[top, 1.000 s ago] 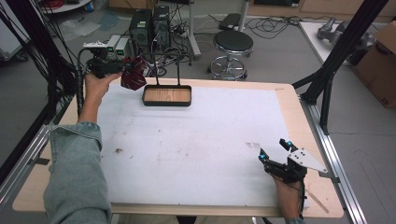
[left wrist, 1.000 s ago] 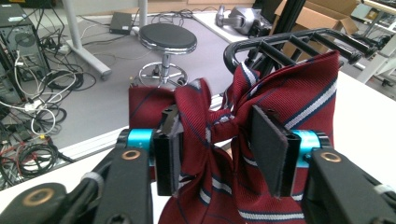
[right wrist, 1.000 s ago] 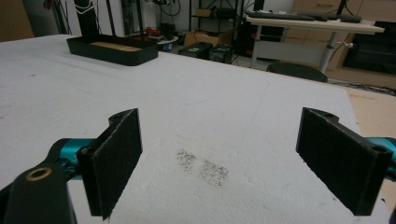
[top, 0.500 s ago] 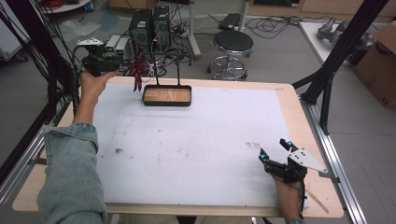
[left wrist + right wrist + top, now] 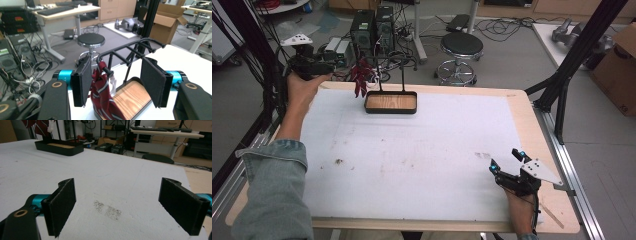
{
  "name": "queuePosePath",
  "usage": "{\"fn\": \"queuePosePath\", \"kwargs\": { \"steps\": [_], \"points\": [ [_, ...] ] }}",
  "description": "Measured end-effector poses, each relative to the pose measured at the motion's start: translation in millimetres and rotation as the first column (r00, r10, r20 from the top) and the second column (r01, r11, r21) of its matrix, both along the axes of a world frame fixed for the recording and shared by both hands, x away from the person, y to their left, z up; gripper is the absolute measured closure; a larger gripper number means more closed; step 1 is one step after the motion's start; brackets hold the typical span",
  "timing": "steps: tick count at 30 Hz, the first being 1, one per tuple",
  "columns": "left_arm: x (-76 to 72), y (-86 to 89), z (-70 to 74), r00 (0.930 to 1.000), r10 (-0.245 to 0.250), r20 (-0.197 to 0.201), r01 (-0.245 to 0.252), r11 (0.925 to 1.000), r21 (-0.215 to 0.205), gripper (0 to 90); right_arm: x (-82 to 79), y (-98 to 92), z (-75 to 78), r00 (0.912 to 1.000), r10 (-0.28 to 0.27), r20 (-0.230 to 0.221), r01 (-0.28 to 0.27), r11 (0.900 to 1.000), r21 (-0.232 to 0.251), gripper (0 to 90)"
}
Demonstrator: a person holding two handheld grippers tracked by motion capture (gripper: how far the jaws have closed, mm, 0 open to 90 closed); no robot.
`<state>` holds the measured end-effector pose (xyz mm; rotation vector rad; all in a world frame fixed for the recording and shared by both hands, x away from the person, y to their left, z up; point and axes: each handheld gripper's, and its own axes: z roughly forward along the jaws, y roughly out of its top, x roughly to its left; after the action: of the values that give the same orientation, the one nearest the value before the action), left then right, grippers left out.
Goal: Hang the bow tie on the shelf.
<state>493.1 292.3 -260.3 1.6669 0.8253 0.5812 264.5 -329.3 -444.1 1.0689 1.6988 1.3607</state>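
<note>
A dark red striped cloth [image 5: 360,77] hangs from a peg of the black wire rack [image 5: 403,75], whose wooden-floored tray [image 5: 390,102] stands at the table's far left. My left gripper [image 5: 343,68] hovers just left of the rack, at the table's far edge. In the left gripper view its jaws [image 5: 116,75] have just been opening and stand apart around the cloth [image 5: 102,100], whose folds hang close by the left pad [image 5: 83,82] with no squeeze on them. My right gripper [image 5: 506,159] rests open at the near right, and nothing lies between its pads [image 5: 62,202].
A white mat [image 5: 422,150] covers the wooden table. Beyond the far edge stand a round stool [image 5: 461,47] and computer towers [image 5: 373,27]. Black frame posts [image 5: 579,55] rise at the right, with a cardboard box [image 5: 619,60] behind them.
The left gripper rose and drew back to the left from the rack. Its jaws opened, and the cloth it carried now hangs from the rack. The right gripper stayed put.
</note>
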Motion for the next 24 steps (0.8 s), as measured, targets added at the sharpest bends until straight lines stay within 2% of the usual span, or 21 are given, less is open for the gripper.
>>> {"fn": "queuePosePath", "kwargs": {
  "steps": [3,4,5,7,10,15,17,19,20,24],
  "points": [
    [-11.7,2.6,5.7,0.9996,0.007,0.026,-0.007,1.0,0.005,39.1,0.0,-0.1,0.0,1.0,-0.002,0.002,0.002,1.0,0.0,13.4],
    [-19.8,5.8,8.7,0.999,0.01,0.043,-0.01,0.9999,-0.003,38.1,0.1,0.0,0.0,1.0,-0.001,0.003,0.001,1.0,0.001,13.3],
    [-19.8,5.8,8.7,0.999,0.01,0.043,-0.01,0.9999,-0.003,37.7,0.1,0.0,0.0,1.0,-0.001,0.003,0.001,1.0,0.001,13.3],
    [-30.2,9.9,11.9,0.9982,0.011,0.059,-0.01,0.9997,-0.024,36.5,0.1,0.1,0.0,1.0,-0.001,0.002,0.001,1.0,-0.003,13.4],
    [-44.1,12.4,15.8,0.9967,0.018,0.079,-0.016,0.9995,-0.027,34.9,0.4,0.4,0.1,1.0,-0.002,0.005,0.002,1.0,0.001,13.4],
    [-67.4,11.9,21.4,0.9944,0.025,0.103,-0.022,0.9994,-0.026,27.0,0.6,1.2,0.6,0.9999,-0.004,0.01,0.004,1.0,-0.006,13.4],
    [-81.1,10.5,23.3,0.9915,0.038,0.124,-0.035,0.9991,-0.026,23.3,0.7,1.0,0.8,0.9999,-0.007,0.013,0.007,1.0,-0.007,13.4],
    [-99.2,10.3,22.7,0.9882,0.041,0.147,-0.039,0.9991,-0.02,23.2,0.5,1.0,0.9,0.9998,-0.011,0.013,0.011,1.0,-0.004,13.4],
    [-99.2,10.3,22.7,0.9882,0.041,0.147,-0.039,0.9991,-0.02,22.4,0.5,0.9,1.0,0.9999,-0.012,0.012,0.012,1.0,-0.003,13.3],
    [-124.3,11.4,13.2,0.9829,0.062,0.174,-0.065,0.9978,0.013,21.6,0.5,1.0,0.9,0.9999,-0.01,0.012,0.01,1.0,-0.004,13.3]
  ]
}}
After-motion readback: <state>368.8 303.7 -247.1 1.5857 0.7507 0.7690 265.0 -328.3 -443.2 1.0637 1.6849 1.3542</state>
